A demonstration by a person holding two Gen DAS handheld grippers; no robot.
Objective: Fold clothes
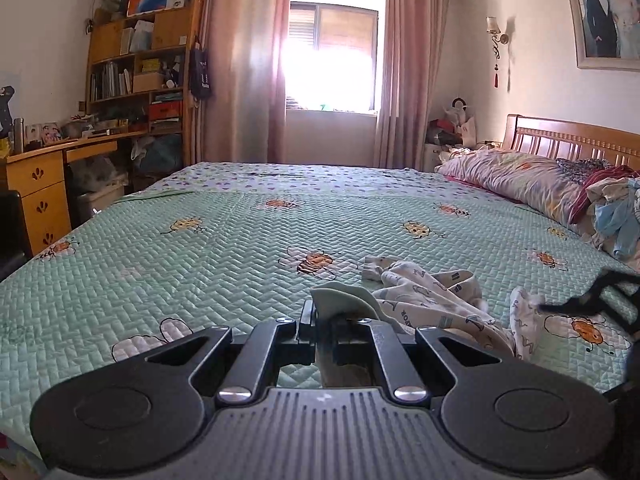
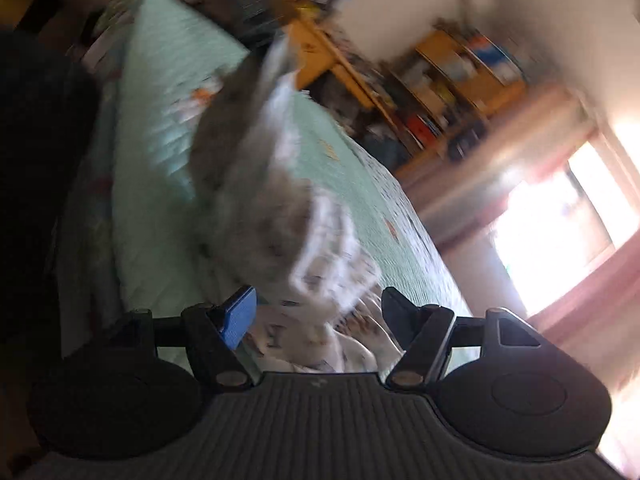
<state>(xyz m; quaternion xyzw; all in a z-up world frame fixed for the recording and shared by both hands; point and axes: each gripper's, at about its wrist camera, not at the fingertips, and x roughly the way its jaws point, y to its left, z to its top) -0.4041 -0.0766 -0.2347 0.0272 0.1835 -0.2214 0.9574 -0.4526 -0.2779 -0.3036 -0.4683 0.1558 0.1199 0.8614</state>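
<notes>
A white garment printed with grey letters [image 1: 432, 304] lies crumpled on the green bee-print bedspread [image 1: 200, 264]. My left gripper [image 1: 325, 320] is low over the bed, its fingers shut on a pale fold of cloth at the garment's left end. In the left wrist view my right gripper [image 1: 596, 298] is a dark blur at the garment's right end. The right wrist view is tilted and motion-blurred. There my right gripper [image 2: 320, 300] is open, the blue pad [image 2: 240, 316] far from the other finger, and the garment [image 2: 312, 240] bunches between and ahead of them.
A pillow [image 1: 516, 180] and a heap of other clothes [image 1: 612, 208] lie by the wooden headboard [image 1: 568, 140] at right. A desk with bookshelves [image 1: 132, 80] stands left of the bed. A curtained window [image 1: 332, 60] is at the far end.
</notes>
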